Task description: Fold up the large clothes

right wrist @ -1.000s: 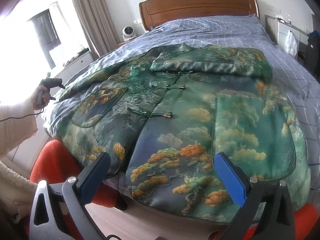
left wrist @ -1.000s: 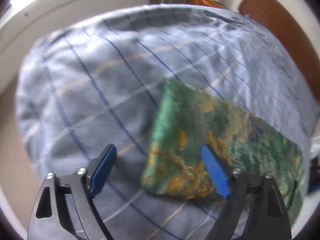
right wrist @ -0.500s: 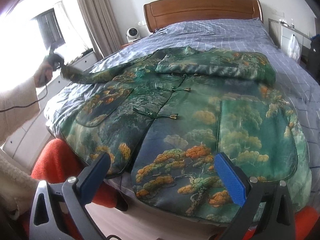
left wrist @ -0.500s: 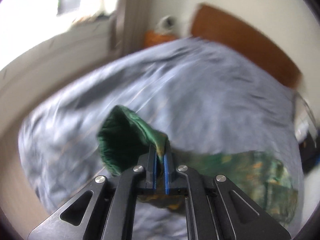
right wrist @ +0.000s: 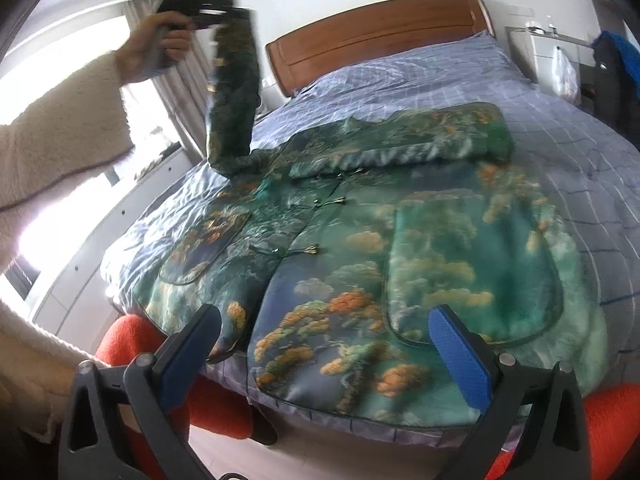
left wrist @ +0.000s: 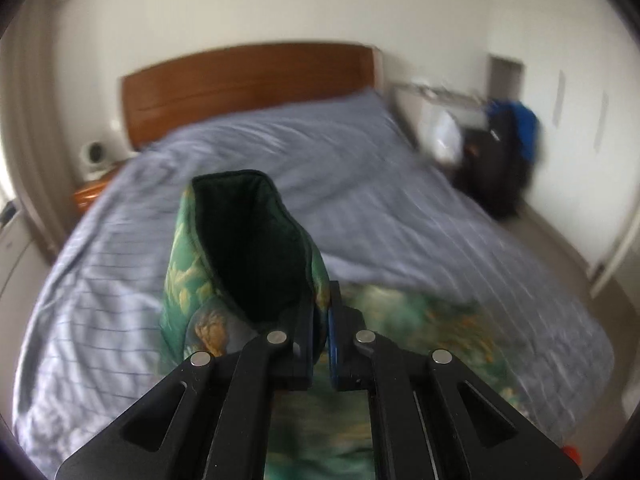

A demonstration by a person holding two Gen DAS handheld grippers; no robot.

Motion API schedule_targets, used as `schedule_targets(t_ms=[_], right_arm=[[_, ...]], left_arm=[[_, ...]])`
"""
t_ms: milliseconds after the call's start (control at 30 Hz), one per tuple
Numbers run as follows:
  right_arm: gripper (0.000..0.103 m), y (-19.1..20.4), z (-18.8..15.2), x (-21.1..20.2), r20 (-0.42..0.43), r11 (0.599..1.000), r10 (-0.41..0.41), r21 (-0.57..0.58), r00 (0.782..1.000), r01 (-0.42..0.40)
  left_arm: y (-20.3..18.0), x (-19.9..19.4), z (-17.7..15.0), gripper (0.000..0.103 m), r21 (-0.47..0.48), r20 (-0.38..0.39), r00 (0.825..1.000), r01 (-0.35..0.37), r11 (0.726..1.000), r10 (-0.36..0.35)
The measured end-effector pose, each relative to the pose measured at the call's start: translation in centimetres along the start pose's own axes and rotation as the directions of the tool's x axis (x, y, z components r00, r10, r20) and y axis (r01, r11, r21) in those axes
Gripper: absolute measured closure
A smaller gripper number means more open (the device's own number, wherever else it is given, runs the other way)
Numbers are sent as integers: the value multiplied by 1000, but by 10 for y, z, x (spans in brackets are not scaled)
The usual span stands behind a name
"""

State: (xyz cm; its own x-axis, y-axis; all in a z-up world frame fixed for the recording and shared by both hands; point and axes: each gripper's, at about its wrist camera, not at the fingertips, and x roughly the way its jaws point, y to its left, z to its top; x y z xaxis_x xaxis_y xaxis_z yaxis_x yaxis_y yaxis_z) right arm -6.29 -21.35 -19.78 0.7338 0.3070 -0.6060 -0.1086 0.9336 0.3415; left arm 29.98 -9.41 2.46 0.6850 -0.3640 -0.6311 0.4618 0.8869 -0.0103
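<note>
A large green jacket with a cloud and tree print lies front-up on the bed, its right sleeve folded across the chest. My left gripper is shut on the cuff of the left sleeve and holds it high above the bed; the dark lining shows. In the right wrist view the left gripper holds that sleeve up at the upper left. My right gripper is open and empty, hovering over the jacket's hem at the foot of the bed.
The bed has a blue checked cover and a wooden headboard. A nightstand with a small camera stands left of the bed. A dark bag and blue cloth sit at the right wall. Red cushions lie below the bed's foot.
My left gripper closed on the left sleeve's cuff and lifted it from the bed's left edge high into the air. My right gripper stayed open over the hem.
</note>
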Motion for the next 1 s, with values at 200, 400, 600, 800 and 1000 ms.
schedule_targets(t_ms=[200,400,600,800,1000], right_arm=[[0,-26,-1,-13,41,996,-18,82,999,14],[0,-57,4,-24,59,978,-44,205,997,31],[0,-76,42,-21,17,964,-16,265,1000,11],[0,-76,143,54,-100,924,223,339,970,-178],[18,-70,222,195,-190,932,239,319,952,-170]], left_arm=[[-90,93,-62,87,120,-216,976,39,992,-13],[-91,69,-98,24,101,-210,976,84,991,-62],[19,-5,-144,11,39,-142,989,-33,999,38],[112,-20,-218,9,40,-221,949,-221,974,225],[119,-8,-262,9,88,-218,941,-246,965,260]])
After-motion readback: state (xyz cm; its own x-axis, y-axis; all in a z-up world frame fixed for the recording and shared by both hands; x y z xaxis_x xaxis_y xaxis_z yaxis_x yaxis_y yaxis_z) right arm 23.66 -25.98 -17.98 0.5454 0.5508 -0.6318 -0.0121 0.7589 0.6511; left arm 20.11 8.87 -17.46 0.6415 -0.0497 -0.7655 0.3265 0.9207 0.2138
